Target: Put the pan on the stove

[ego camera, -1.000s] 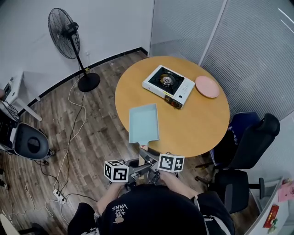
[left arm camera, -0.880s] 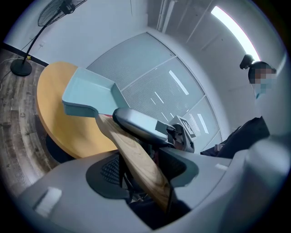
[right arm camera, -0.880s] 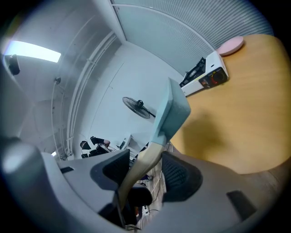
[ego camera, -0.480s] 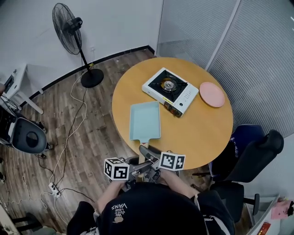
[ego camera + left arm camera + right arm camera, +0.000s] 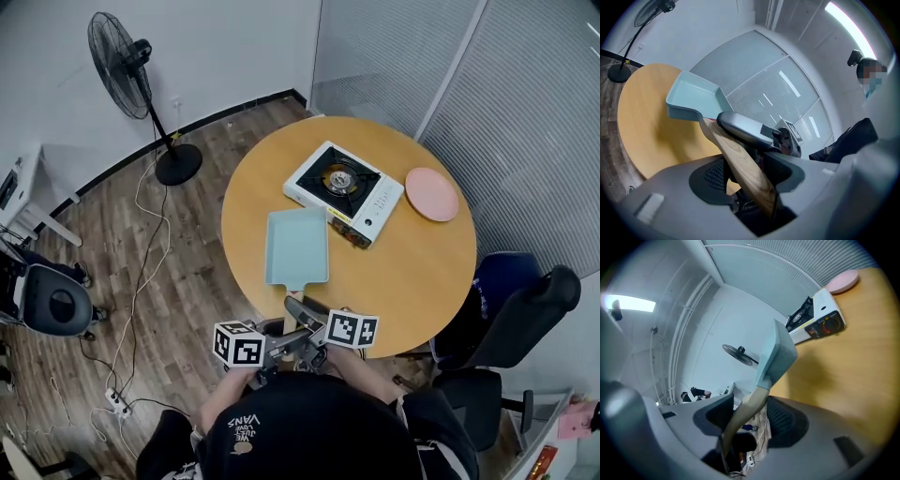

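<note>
Wooden pan handle (image 5: 740, 161) stays clenched in both my left tongs (image 5: 745, 171) and right tongs (image 5: 750, 418), as a second ago. Pale-blue rectangular pan (image 5: 297, 247) hasn't budged on the round table (image 5: 412, 272); portable gas stove (image 5: 344, 192) just beside, at its one o'clock.

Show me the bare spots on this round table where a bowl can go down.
Widest bare wood: the near right of the table, bordered by the stove, the pink plate and the pan. A narrow strip runs left of the pan. The far middle is crowded: stove, plate and pan are close together.
</note>
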